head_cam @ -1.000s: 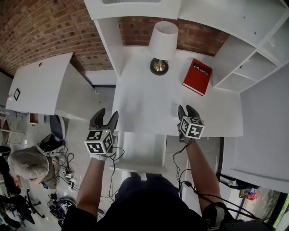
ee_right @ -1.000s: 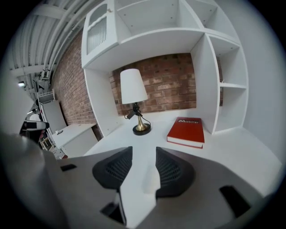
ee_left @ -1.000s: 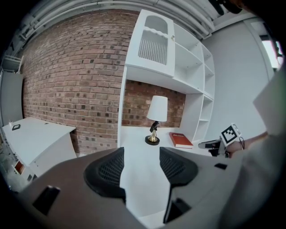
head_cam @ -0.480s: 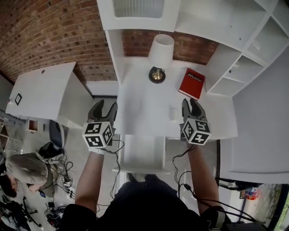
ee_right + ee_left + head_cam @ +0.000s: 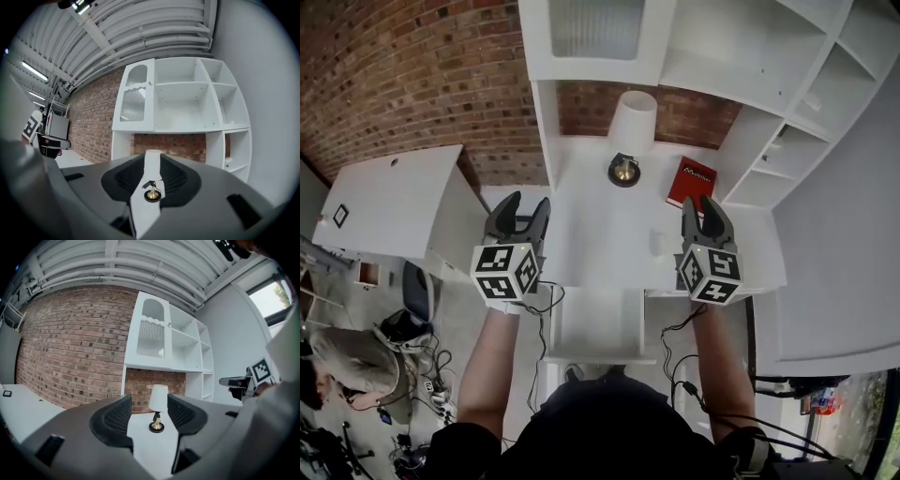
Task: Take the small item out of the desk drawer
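Note:
The white desk drawer [image 5: 600,352] stands pulled out below the desk [image 5: 600,253], and its inside looks bare. A small white item [image 5: 657,244] lies on the desktop, left of my right gripper [image 5: 697,202]. That gripper hovers over the desk's right part; its jaws are closing to a narrow gap with nothing between them. In the right gripper view [image 5: 151,164] only the lamp shows through the gap. My left gripper [image 5: 525,202] hangs open at the desk's left edge, with nothing between its fingers in the left gripper view [image 5: 149,413].
A white-shaded lamp [image 5: 630,127] on a brass base stands at the back of the desk, with a red book [image 5: 694,181] to its right. White shelving [image 5: 787,112] rises behind and right. A white side table [image 5: 384,202] stands left. A person [image 5: 337,361] crouches among cables on the floor.
Both grippers have moved forward over the desk, away from the drawer. The right jaws have narrowed. The view has tilted up toward the shelves.

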The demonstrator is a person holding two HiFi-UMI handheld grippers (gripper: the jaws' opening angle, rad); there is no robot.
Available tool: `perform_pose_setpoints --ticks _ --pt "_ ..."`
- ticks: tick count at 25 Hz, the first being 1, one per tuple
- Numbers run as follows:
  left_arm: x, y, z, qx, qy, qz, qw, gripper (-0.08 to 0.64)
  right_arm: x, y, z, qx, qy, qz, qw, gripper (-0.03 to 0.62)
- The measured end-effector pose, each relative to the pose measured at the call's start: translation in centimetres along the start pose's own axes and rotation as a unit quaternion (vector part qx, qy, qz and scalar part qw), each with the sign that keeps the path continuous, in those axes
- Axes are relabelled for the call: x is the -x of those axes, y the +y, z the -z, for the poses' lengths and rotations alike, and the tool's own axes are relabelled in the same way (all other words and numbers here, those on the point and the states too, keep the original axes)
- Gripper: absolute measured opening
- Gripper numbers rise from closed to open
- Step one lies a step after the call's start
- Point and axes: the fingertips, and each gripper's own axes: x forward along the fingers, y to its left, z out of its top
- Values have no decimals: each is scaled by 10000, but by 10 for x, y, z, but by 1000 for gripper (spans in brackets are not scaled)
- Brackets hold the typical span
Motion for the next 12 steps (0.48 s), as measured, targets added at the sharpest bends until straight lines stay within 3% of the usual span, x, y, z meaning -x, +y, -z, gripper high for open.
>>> perform_pose_setpoints --ticks 12 --pt "28 3 -35 144 -402 137 9990 235 26 46 -57 143 -583 -414 9973 122"
